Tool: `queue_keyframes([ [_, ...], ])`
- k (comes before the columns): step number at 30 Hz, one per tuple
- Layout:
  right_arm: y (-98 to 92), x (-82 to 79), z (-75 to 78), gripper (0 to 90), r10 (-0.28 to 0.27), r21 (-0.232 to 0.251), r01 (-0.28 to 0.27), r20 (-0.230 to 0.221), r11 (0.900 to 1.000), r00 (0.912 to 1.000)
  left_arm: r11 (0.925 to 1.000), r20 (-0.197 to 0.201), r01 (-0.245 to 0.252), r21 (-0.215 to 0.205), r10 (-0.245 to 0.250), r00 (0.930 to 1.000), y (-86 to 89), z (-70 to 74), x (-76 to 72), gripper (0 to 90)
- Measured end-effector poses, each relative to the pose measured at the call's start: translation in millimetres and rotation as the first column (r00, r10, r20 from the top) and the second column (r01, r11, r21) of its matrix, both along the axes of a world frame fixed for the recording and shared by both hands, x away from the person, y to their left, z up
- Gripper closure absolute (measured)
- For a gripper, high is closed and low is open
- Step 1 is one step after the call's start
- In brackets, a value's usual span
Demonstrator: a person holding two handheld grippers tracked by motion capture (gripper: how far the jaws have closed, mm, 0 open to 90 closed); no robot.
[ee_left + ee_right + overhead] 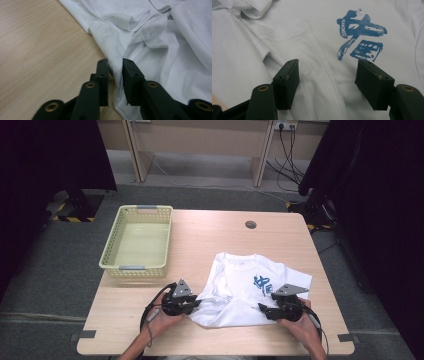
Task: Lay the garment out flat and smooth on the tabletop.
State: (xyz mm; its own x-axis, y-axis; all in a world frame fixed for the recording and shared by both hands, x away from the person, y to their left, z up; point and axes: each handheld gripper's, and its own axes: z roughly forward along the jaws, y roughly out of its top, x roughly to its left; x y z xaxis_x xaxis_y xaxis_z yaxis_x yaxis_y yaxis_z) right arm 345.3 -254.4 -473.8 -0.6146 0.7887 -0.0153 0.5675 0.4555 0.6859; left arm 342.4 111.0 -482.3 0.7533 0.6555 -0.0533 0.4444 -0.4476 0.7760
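A white T-shirt (235, 285) with a blue brush-stroke print (262, 283) lies crumpled on the near half of the wooden table (215, 230). My left gripper (195, 302) is at the shirt's left edge. In the left gripper view its jaws (115, 62) stand close together, pinching a fold of the shirt (162, 50) at the hem. My right gripper (262, 309) is at the shirt's near right side. In the right gripper view it (328, 65) stands wide open just over the cloth (287, 25), below the blue print (359, 35), with a seam running between its jaws.
A pale yellow plastic basket (111, 245) stands at the table's far left, with nothing in it. A round cable hole (250, 224) sits near the far edge. Bare wood lies left of the shirt (37, 45). Dark curtains flank the table.
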Motion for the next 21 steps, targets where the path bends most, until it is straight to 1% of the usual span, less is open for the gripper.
queue_keyframes([
  [1,0.3,0.0,0.0,35.9,-0.001,-0.001,0.001,0.000,1.000,1.0000,1.0000,0.005,-0.007,-0.002,0.007,1.0000,0.4,1.8,-0.5,62.5],
  [2,0.4,0.0,0.1,35.9,-0.001,-0.001,0.001,-0.001,1.000,1.0000,0.9999,0.011,-0.011,-0.006,0.011,0.9999,0.5,4.0,-0.8,60.3],
  [3,0.4,0.1,0.2,35.8,-0.001,-0.002,0.001,-0.001,1.000,1.0000,0.9997,0.026,-0.020,-0.016,0.020,0.9995,-0.1,8.3,-1.0,57.9],
  [4,0.4,0.2,0.1,35.8,0.000,-0.001,0.000,-0.001,1.000,1.0000,0.9996,0.040,-0.021,-0.016,0.022,0.9990,-1.0,12.3,-1.2,55.3],
  [5,0.4,0.1,0.0,35.8,0.000,-0.001,0.000,0.000,1.000,1.0000,0.9996,0.054,-0.020,-0.017,0.021,0.9983,-2.9,15.9,-1.3,53.7],
  [7,0.4,0.1,0.0,35.8,0.000,-0.001,0.000,0.000,1.000,1.0000,0.9996,0.067,-0.009,-0.028,0.011,0.9977,-8.0,21.1,-1.9,51.2],
  [8,0.5,0.1,0.1,35.8,-0.001,-0.001,0.001,0.000,1.000,1.0000,0.9996,0.074,0.004,-0.029,-0.002,0.9973,-13.1,24.0,-2.2,50.5],
  [9,0.5,0.2,0.1,35.8,0.000,-0.002,0.000,-0.001,1.000,1.0000,0.9994,0.076,0.016,-0.030,-0.014,0.9970,-18.1,25.4,-2.5,50.0],
  [12,0.5,0.0,-0.1,35.8,-0.001,0.000,0.001,0.002,1.000,1.0000,0.9980,0.070,0.063,-0.005,-0.063,0.9956,-38.0,25.2,-2.4,48.5],
  [15,0.3,0.1,-0.1,35.7,0.001,0.000,-0.001,0.001,1.000,1.0000,0.9957,0.058,0.093,-0.004,-0.092,0.9940,-52.8,22.8,-0.9,47.5],
  [17,0.1,0.1,-0.3,35.7,0.001,0.001,-0.001,0.003,1.000,1.0000,0.9950,0.057,0.100,-0.003,-0.099,0.9934,-60.8,21.1,1.0,46.6],
  [19,0.1,0.2,-0.3,35.7,0.002,0.001,-0.002,0.002,1.000,1.0000,0.9932,0.059,0.116,0.014,-0.116,0.9915,-69.1,17.8,4.1,47.5],
  [20,0.0,0.3,-0.3,35.7,0.003,0.001,-0.003,0.002,1.000,1.0000,0.9907,0.069,0.133,0.029,-0.135,0.9884,-72.1,15.9,5.9,54.3],
  [21,0.0,0.2,-0.4,35.7,0.004,0.002,-0.004,0.003,1.000,1.0000,0.9897,0.074,0.135,0.047,-0.138,0.9876,-74.0,14.2,8.4,64.1],
])
